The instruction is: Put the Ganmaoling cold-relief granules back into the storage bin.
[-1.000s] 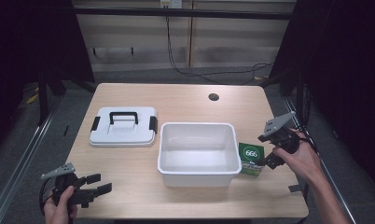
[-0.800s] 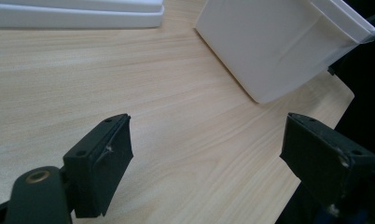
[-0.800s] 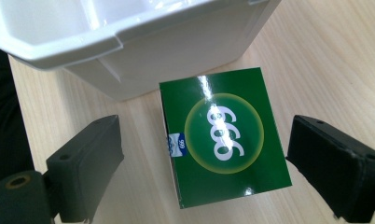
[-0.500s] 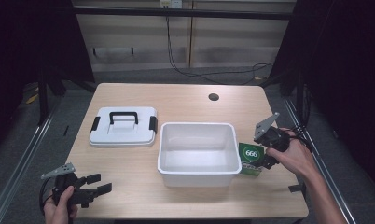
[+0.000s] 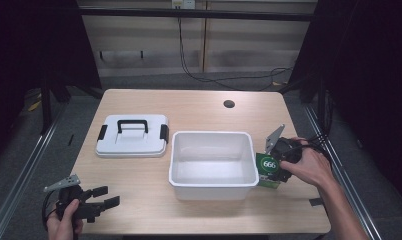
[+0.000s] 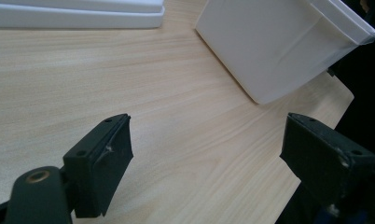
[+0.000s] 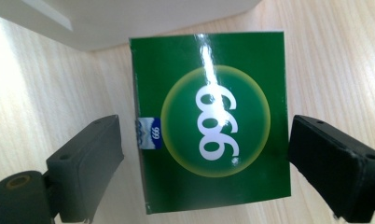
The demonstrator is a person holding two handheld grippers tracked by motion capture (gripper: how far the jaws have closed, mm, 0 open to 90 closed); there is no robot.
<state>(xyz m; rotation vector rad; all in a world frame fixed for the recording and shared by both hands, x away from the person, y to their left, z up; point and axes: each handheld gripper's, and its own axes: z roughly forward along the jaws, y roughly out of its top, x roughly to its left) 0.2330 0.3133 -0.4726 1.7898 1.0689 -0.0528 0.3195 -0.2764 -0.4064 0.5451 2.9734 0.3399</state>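
While left gripper [image 5: 101, 197] idles, right gripper [image 7: 202, 163] has descended — jaws straddling green box [image 7: 213, 126].

Pale wooden table [image 5: 199, 107]; grey floor [image 5: 29, 150]; dark surroundings

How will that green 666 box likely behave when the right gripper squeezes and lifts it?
The green box looks like thin glossy carton, so it is probably light and may dent under the jaws. The sheen suggests it could slip. Flat faces mean it won't roll. The right gripper straddles it, open.

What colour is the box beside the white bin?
Green box with a yellow-rimmed circle and white numerals; clearest in the right gripper view.
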